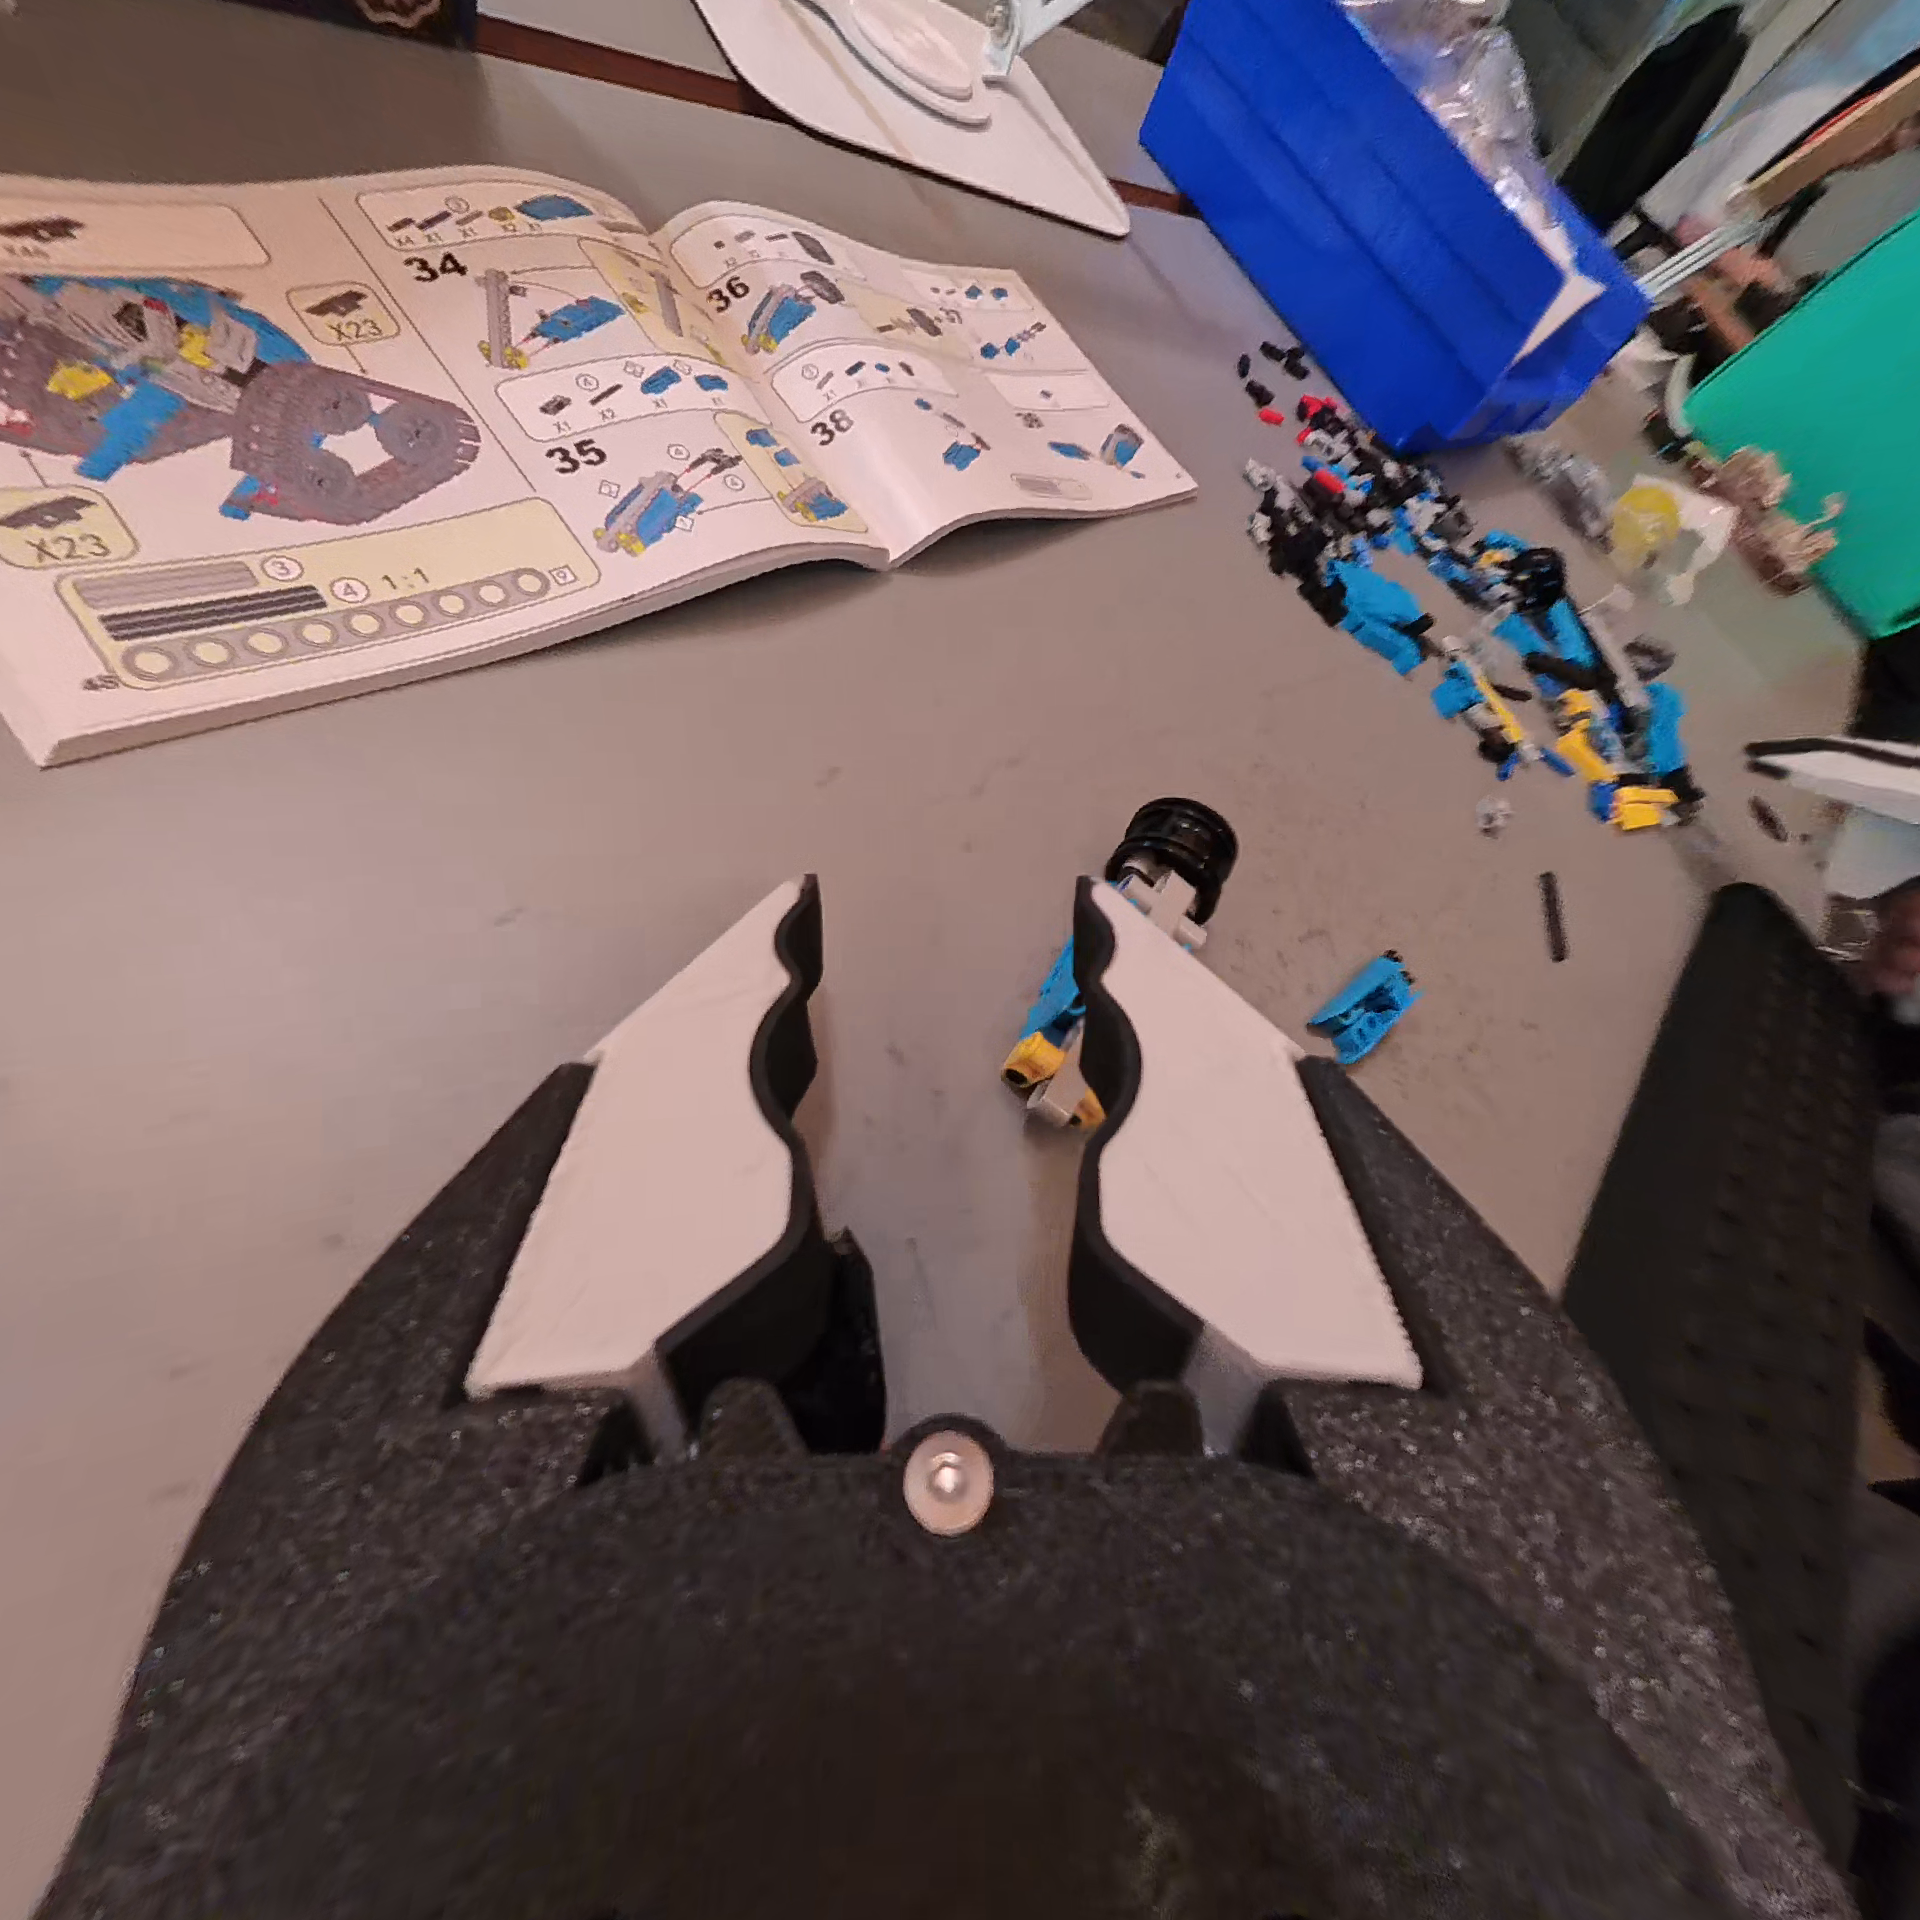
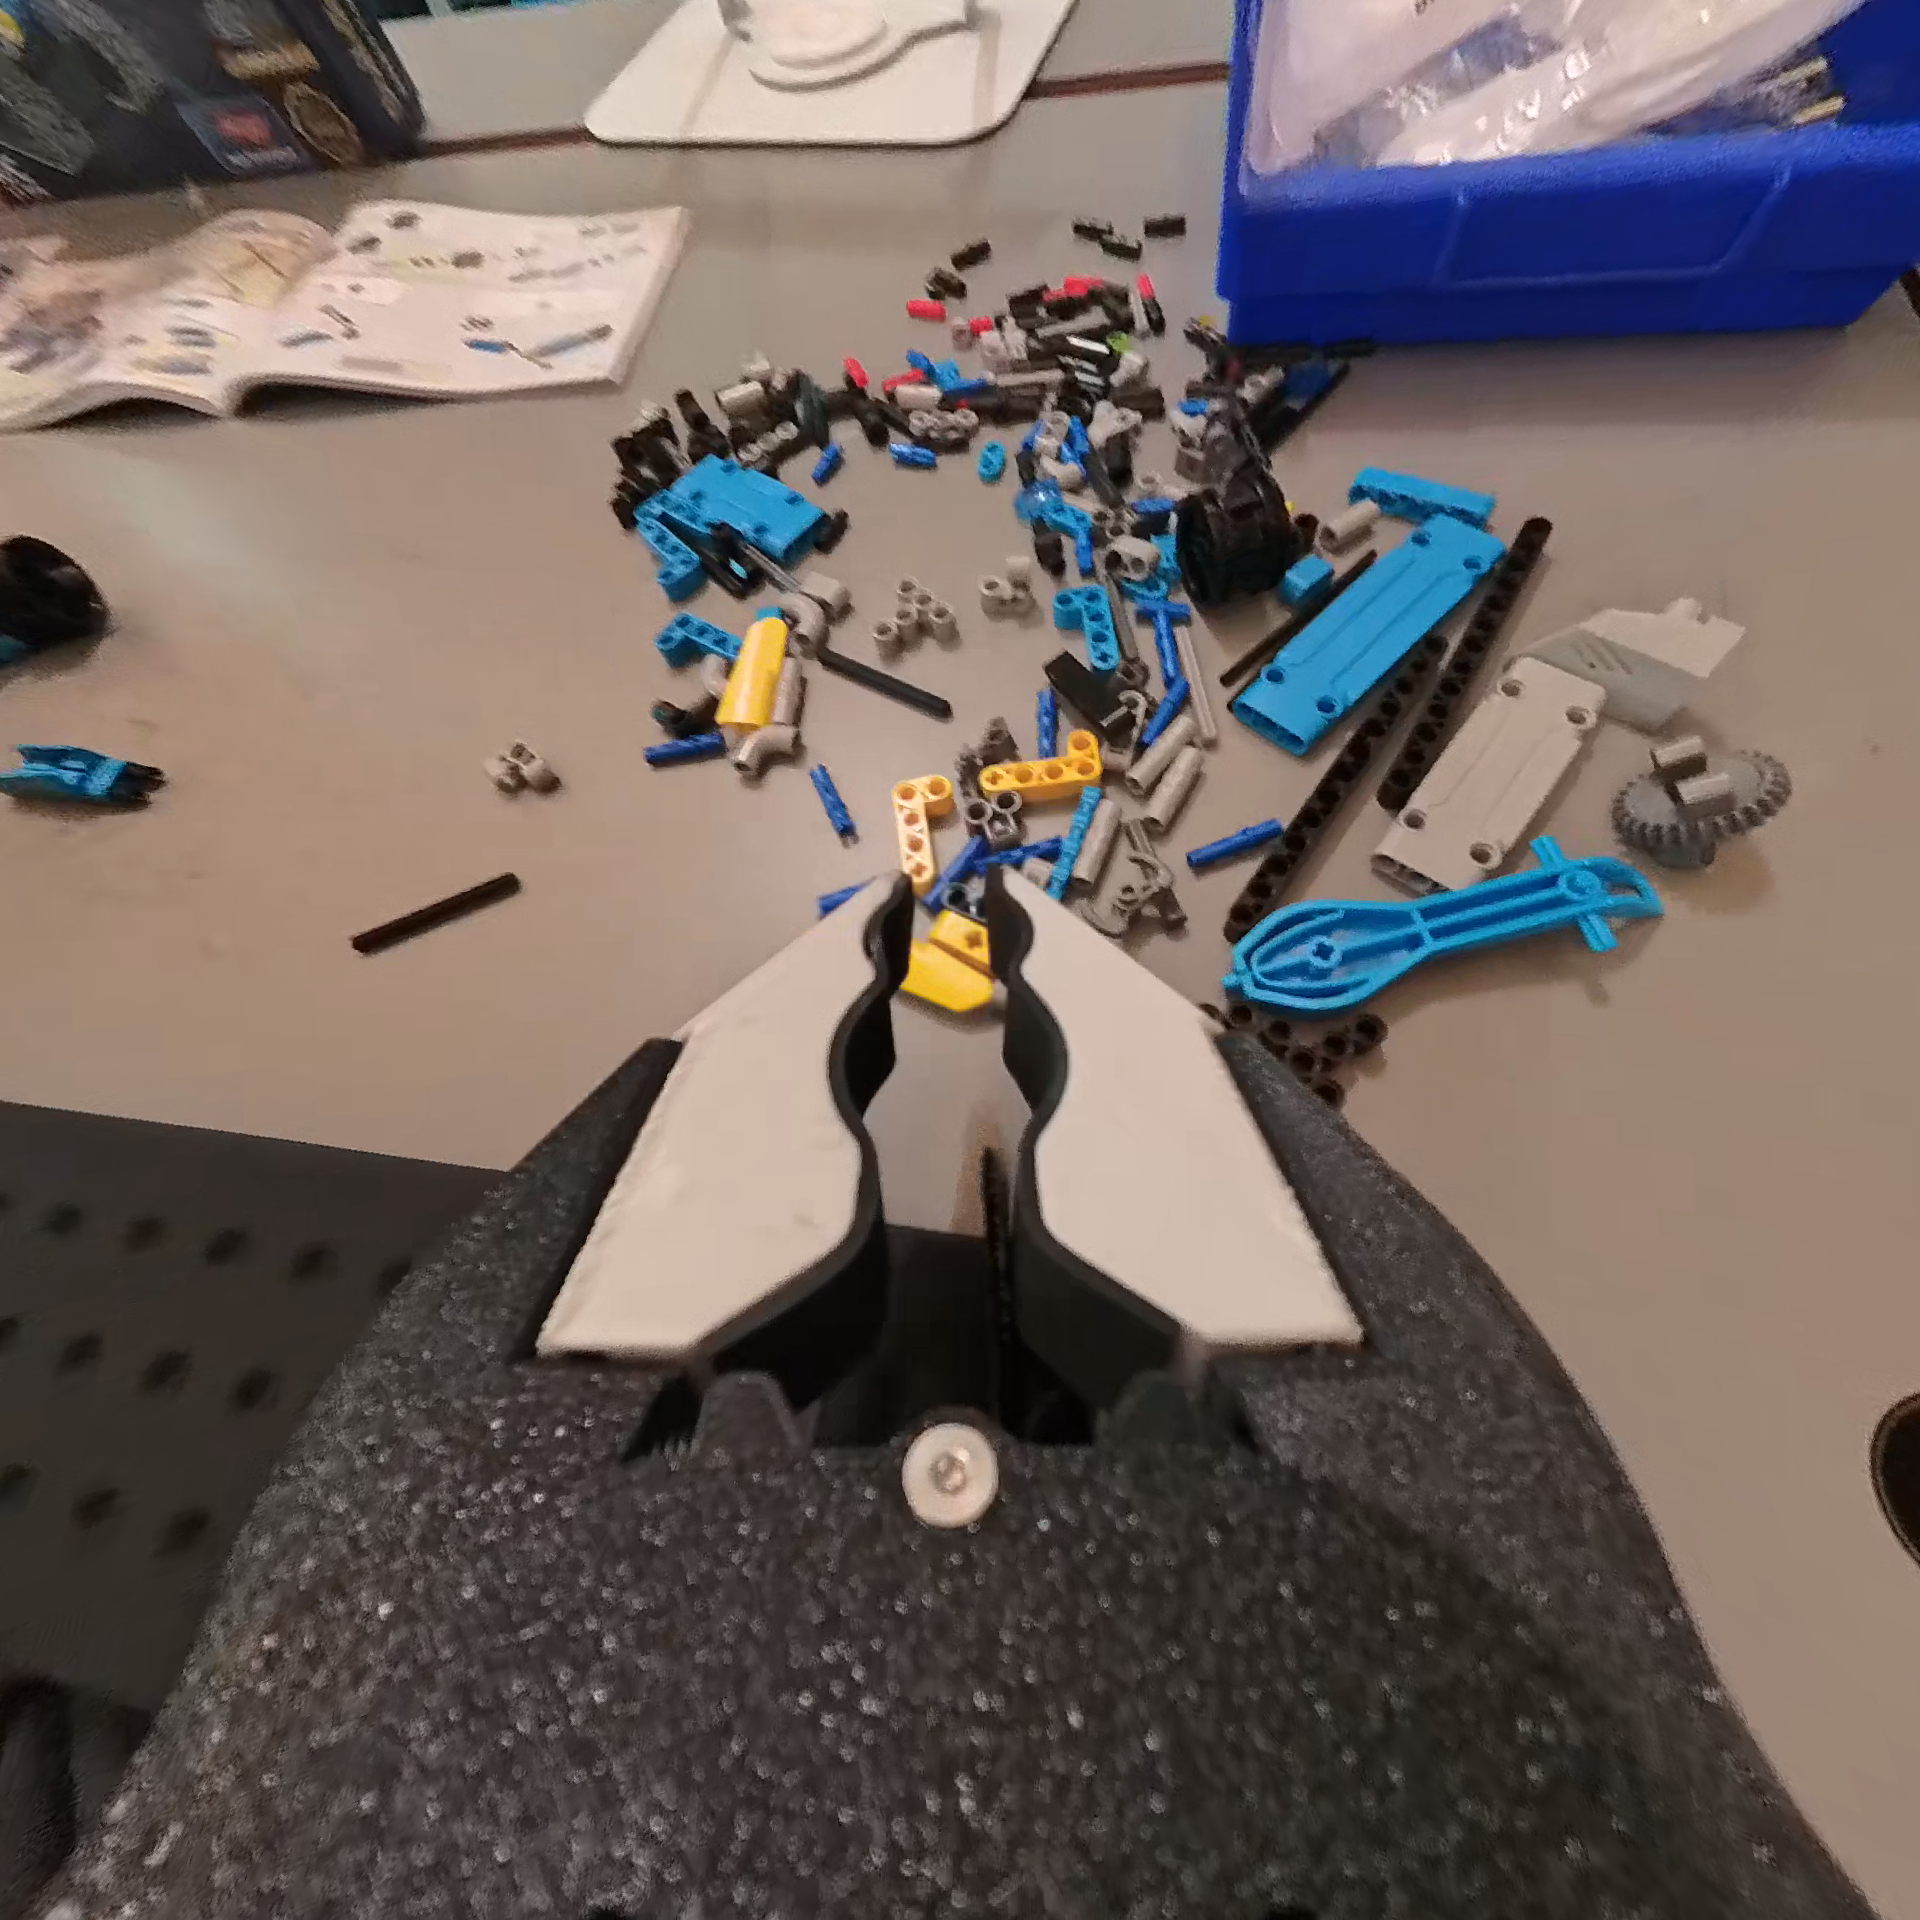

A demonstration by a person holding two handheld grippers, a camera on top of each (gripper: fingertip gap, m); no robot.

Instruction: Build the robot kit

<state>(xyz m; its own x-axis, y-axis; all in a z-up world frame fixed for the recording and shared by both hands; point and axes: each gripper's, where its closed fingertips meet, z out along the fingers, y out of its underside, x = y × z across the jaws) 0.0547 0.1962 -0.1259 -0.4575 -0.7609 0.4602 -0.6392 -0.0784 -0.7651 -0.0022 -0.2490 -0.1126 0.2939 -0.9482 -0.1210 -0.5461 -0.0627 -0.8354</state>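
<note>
My left gripper (image 1: 945, 891) is open wide and empty, low over the grey table (image 1: 623, 883). A small assembly of blue, yellow and grey parts (image 1: 1049, 1023) with a black wheel (image 1: 1174, 842) lies by its right finger, partly hidden under it. My right gripper (image 2: 945, 883) is open by a narrow gap at the near edge of a pile of loose building parts (image 2: 1091, 540). A yellow piece (image 2: 945, 971) shows between its fingers; I cannot tell if they touch it. A yellow angled beam (image 2: 920, 821) lies just beyond the tips.
An open instruction booklet (image 1: 540, 416) lies far left. A blue bin (image 2: 1558, 229) with plastic bags stands back right, and a white base (image 2: 831, 94) at the back. A small blue piece (image 1: 1361, 1003) and a black axle (image 2: 436, 912) lie loose. A blue paddle-shaped tool (image 2: 1434, 925) lies right. Some 45 centimetres of space lies between my two pairs of fingers.
</note>
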